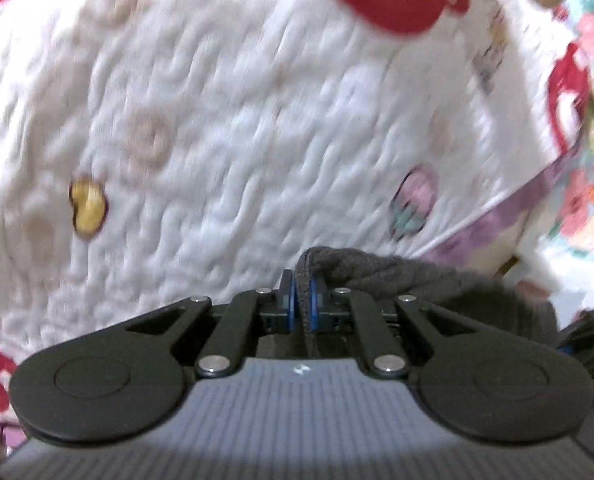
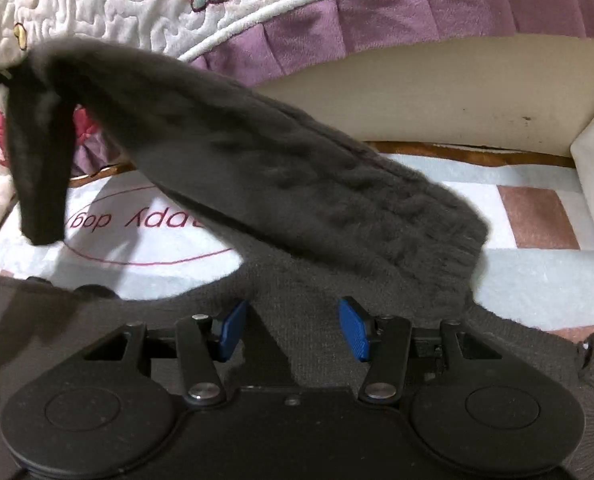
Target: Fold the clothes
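A dark grey knitted sweater [image 2: 297, 168] is the garment here. In the left wrist view my left gripper [image 1: 301, 300] is shut on a fold of the grey sweater [image 1: 377, 272], which trails off to the right. In the right wrist view one sleeve rises diagonally to the upper left, where it is held up with its cuff hanging down. The sweater's body lies flat under my right gripper [image 2: 293, 330], which is open, with its blue pads [image 2: 355, 328] just above the knit and nothing between them.
A white quilted bedspread [image 1: 217, 120] with red, yellow and pink patches fills the left wrist view, blurred by motion. Its purple ruffled edge [image 2: 377, 20] and the cream mattress side [image 2: 437, 88] stand behind the sweater. A printed floor mat [image 2: 145, 236] lies beneath.
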